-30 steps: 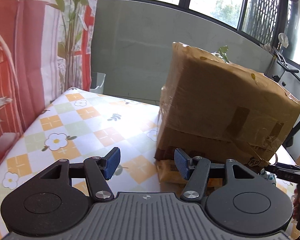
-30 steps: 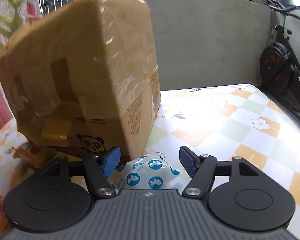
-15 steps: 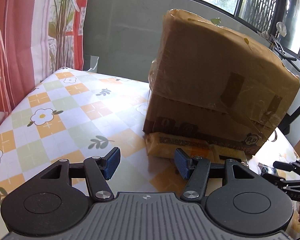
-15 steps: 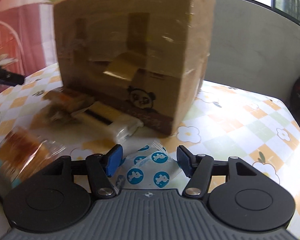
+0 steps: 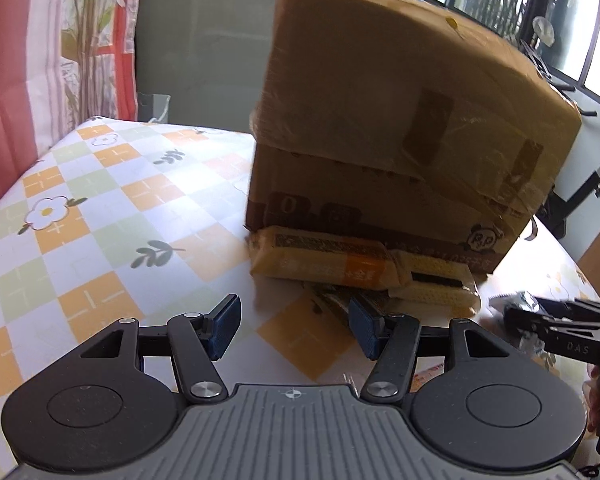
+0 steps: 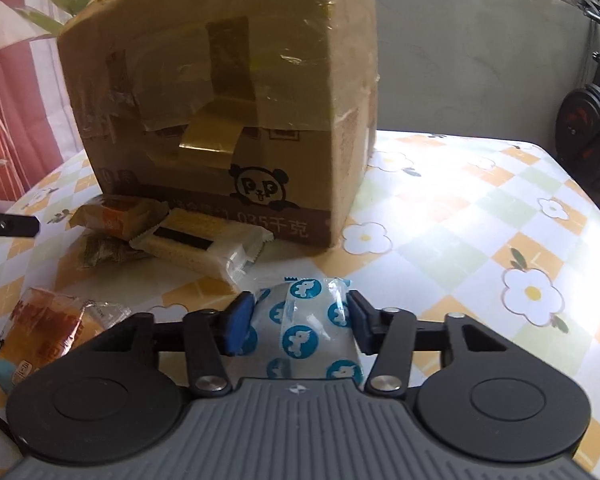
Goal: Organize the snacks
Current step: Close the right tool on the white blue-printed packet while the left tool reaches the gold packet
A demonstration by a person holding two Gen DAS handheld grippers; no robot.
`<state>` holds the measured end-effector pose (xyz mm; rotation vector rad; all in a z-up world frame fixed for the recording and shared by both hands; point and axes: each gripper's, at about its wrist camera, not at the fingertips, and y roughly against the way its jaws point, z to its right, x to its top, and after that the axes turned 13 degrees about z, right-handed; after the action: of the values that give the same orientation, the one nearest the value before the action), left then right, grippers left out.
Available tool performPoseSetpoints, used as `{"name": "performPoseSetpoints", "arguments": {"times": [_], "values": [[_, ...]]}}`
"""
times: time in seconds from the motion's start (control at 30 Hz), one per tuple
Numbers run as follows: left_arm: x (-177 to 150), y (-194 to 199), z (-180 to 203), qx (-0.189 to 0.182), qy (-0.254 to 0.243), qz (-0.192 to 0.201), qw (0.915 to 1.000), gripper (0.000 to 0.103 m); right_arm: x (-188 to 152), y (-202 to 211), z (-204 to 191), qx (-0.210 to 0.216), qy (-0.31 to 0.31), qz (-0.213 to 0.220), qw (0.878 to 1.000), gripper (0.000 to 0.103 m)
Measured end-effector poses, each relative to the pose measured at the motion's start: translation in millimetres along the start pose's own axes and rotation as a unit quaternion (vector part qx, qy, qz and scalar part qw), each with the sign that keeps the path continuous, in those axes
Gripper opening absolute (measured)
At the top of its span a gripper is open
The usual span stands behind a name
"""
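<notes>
Sunlit and checkered with flowers, our desk point(image 6: 440, 216) carries a taped cardboard box point(image 6: 228, 92) ahead of both tools. Our left hand-held gripper point(image 5: 292, 326) hovers with its jaws apart and nothing between them; just beyond it lie an orange snack bar point(image 5: 324, 262) and a pale wafer pack point(image 5: 436, 282). Our right hand-held gripper point(image 6: 298, 322) is closing on the blue-dotted snack packet point(image 6: 300, 320), pads touching both its sides.

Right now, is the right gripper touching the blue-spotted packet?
Touching. Right wrist view: both pads of the closing right gripper meet the packet sides, no gap.
</notes>
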<state>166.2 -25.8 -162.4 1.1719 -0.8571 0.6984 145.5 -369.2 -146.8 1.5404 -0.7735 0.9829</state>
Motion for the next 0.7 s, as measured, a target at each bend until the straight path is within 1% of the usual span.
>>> {"name": "performPoseSetpoints", "arguments": {"times": [0.07,0.13,0.23,0.3,0.33,0.43,0.67,0.7], "values": [[-3,-6,5,-0.014,-0.011,-0.004,0.9998,0.059,-3,1,-3,0.01,0.015,0.013,1.0,0.051],[-5,-12,11,-0.029,-0.024,-0.008,0.9992,0.055,-8,2,-5,0.012,0.024,0.025,0.999,0.051],[-7,-24,19,-0.051,-0.044,-0.019,0.9975,0.054,-10,3,-1,0.016,0.011,0.031,0.999,0.051],[-6,-30,22,-0.075,-0.062,-0.021,0.995,0.054,-10,2,0,0.018,0.007,0.032,0.999,0.051],[-6,-34,25,-0.08,-0.073,-0.024,0.9938,0.054,-10,2,0,0.019,0.004,0.033,0.999,0.051],[-5,-43,28,-0.076,-0.087,-0.028,0.9929,0.054,-10,2,1,0.02,-0.002,0.034,0.999,0.051],[-1,-62,20,-0.077,-0.077,-0.034,0.9935,0.054,-10,4,5,0.025,-0.019,0.034,0.999,0.051],[-1,-64,20,-0.08,-0.076,-0.037,0.9932,0.056,-10,4,5,0.025,-0.019,0.034,0.999,0.051]]}}
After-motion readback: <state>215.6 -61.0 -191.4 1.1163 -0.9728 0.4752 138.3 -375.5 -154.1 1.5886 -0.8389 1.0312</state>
